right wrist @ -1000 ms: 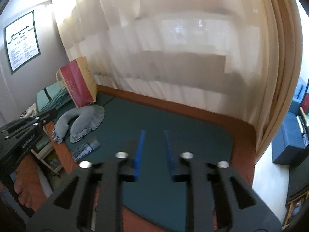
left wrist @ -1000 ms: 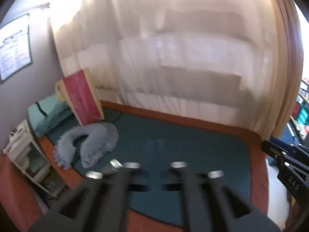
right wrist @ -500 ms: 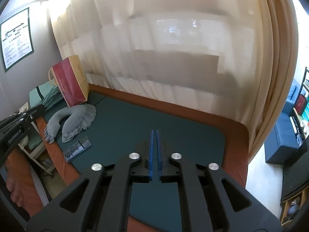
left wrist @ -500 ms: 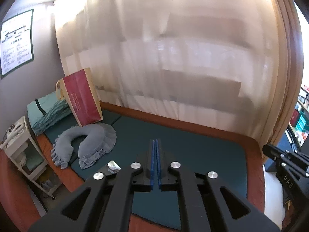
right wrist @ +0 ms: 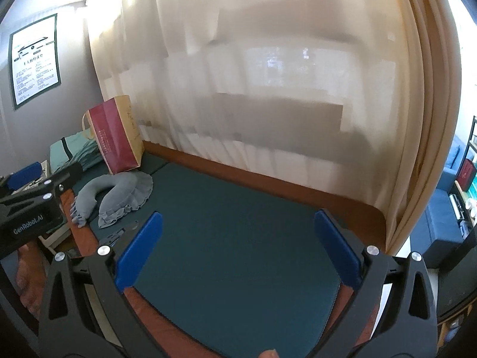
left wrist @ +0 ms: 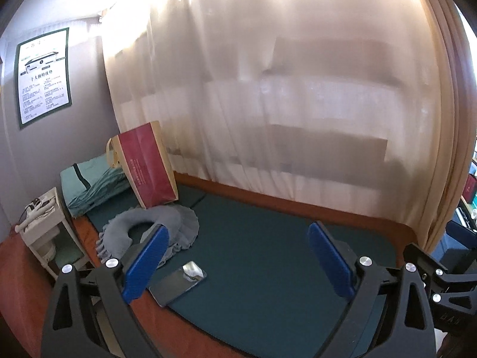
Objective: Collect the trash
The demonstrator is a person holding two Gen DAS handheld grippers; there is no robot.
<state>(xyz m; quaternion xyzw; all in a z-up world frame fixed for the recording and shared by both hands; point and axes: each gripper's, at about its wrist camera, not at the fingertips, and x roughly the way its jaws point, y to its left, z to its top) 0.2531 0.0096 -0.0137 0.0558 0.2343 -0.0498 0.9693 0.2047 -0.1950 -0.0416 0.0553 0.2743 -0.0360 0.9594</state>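
A flat foil wrapper (left wrist: 179,282) lies on the dark green mat (left wrist: 268,256) near its front left edge, just right of my left gripper's left finger; in the right wrist view it (right wrist: 119,234) shows partly behind my left finger. My left gripper (left wrist: 238,259) is open wide and empty, held above the mat's front. My right gripper (right wrist: 238,247) is open wide and empty over the mat's middle. A red and tan paper bag (left wrist: 149,167) stands open at the mat's back left corner, also in the right wrist view (right wrist: 114,134).
A grey U-shaped pillow (left wrist: 155,229) lies in front of the bag. Folded green cloth (left wrist: 92,185) and a small white cart (left wrist: 44,226) sit at the left. A sheer curtain (left wrist: 283,89) hangs behind the bed. The left gripper body (right wrist: 32,208) shows at left.
Both grippers were shut half a second ago and now stand wide open. Both views have shifted slightly, with the wrapper now closer below my left gripper.
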